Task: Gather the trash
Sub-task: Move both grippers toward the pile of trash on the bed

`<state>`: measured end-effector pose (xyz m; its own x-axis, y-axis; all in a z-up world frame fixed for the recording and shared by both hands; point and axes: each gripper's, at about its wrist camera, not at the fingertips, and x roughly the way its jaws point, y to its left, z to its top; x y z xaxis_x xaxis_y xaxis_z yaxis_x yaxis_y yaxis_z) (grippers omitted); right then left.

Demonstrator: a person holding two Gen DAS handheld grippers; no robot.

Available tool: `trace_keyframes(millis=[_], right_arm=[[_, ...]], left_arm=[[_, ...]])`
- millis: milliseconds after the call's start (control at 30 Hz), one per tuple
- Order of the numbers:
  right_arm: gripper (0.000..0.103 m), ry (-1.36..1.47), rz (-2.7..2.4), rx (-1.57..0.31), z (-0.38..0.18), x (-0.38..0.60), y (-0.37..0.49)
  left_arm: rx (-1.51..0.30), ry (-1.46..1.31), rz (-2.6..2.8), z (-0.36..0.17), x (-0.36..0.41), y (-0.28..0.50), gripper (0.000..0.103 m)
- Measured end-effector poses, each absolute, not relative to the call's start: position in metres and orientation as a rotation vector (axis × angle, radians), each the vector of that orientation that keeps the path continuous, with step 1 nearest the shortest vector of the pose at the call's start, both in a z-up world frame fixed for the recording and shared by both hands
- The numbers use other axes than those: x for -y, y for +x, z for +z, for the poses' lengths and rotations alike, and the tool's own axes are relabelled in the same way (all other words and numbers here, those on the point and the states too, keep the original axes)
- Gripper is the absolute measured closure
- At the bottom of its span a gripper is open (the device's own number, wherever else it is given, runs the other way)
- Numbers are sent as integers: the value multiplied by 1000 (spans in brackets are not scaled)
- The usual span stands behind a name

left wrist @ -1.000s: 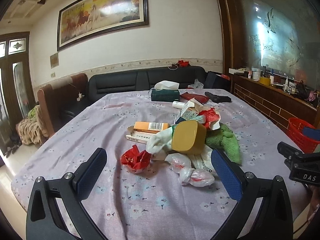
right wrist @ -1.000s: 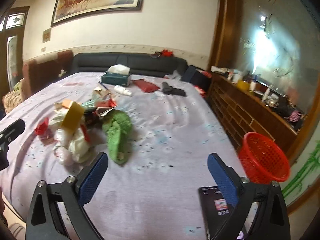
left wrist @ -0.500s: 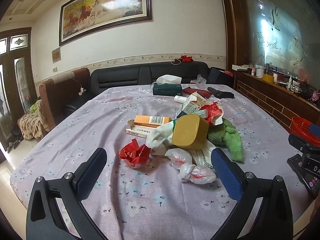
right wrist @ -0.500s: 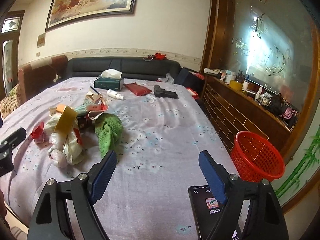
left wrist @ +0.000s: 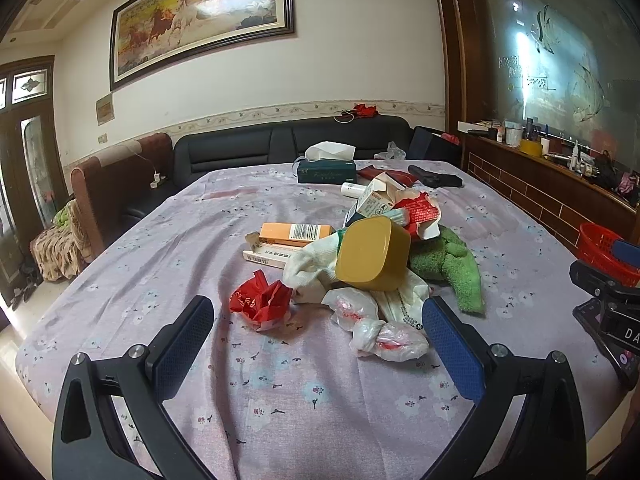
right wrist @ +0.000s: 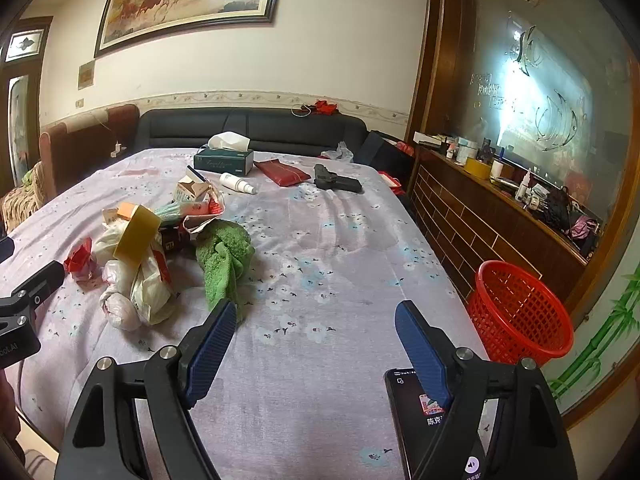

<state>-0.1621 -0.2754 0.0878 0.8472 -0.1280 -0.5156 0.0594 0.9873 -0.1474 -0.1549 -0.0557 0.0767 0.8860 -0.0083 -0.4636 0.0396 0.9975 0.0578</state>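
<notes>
A trash pile lies mid-table: a crumpled red wrapper (left wrist: 262, 300), a yellow tub (left wrist: 374, 254), knotted white plastic bags (left wrist: 384, 336), an orange carton (left wrist: 296, 234), torn packets and a green cloth (left wrist: 452, 268). My left gripper (left wrist: 316, 308) stands open just short of the pile, nothing between its pads. My right gripper (right wrist: 317, 312) hovers over bare tablecloth to the right of the pile (right wrist: 136, 248); its jaws are closing with nothing between them. A red mesh basket (right wrist: 520, 312) stands on the floor beside the table's right edge.
At the far end of the table (right wrist: 340, 248) are a green tissue box (right wrist: 224, 162), a white bottle (right wrist: 237, 183), a red pouch (right wrist: 282, 172) and a black pistol-shaped object (right wrist: 336, 182). A phone (right wrist: 432, 420) lies at the near edge. A brick-fronted counter (right wrist: 460, 216) runs along the right.
The right gripper's jaws have drawn closer together. The left gripper and the pile look the same as before.
</notes>
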Motion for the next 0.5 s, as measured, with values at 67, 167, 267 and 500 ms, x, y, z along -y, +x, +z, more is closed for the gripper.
trace_keyframes(millis=[67, 167, 267, 500], right_arm=[[19, -128, -97, -552, 88, 275, -162], [19, -130, -96, -552, 87, 274, -162], [19, -135, -94, -556, 86, 273, -161], [20, -136, -87, -568, 83, 271, -158]], left_arm=[[-483, 67, -26, 76, 55, -155, 0], [-483, 67, -26, 76, 55, -155, 0], [-490, 66, -30, 74, 55, -154, 0], [-501, 71, -36, 71, 55, -151, 0]])
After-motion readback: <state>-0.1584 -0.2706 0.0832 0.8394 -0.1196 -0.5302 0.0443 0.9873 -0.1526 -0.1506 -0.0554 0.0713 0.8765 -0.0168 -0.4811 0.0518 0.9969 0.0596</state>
